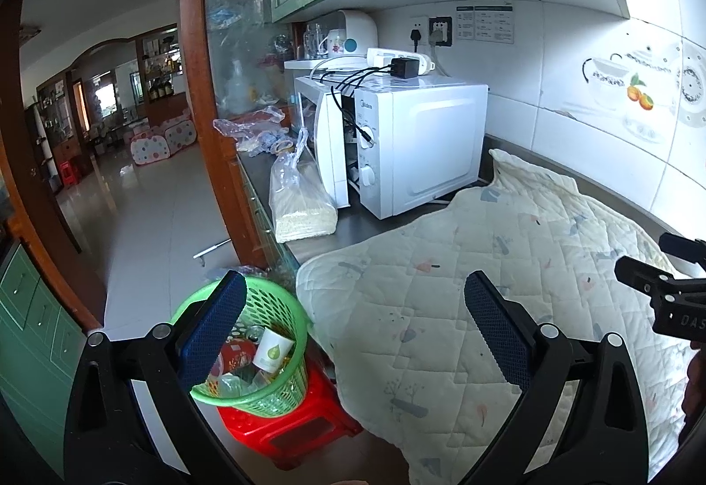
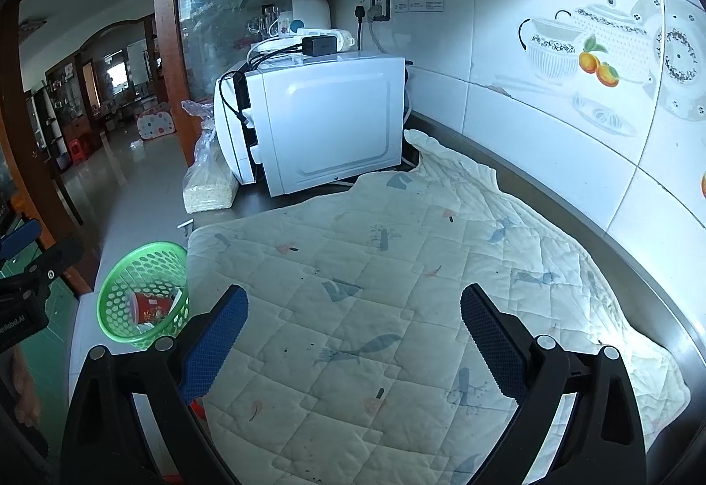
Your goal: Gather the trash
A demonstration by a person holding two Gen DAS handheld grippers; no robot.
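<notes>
I hold both the left gripper (image 1: 353, 319) and right gripper (image 2: 351, 330) released, empty; the green basket (image 1: 282, 390), probably set below the counter edge for easy dropping, holds a paper cup (image 1: 272, 350).

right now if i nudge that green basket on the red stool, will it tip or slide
The basket is thin perforated plastic, so probably light and easy to shift. It leans on the small red stool, so a push near the rim would likely tip it. The paper cup and other trash inside add little weight and could spill.
</notes>
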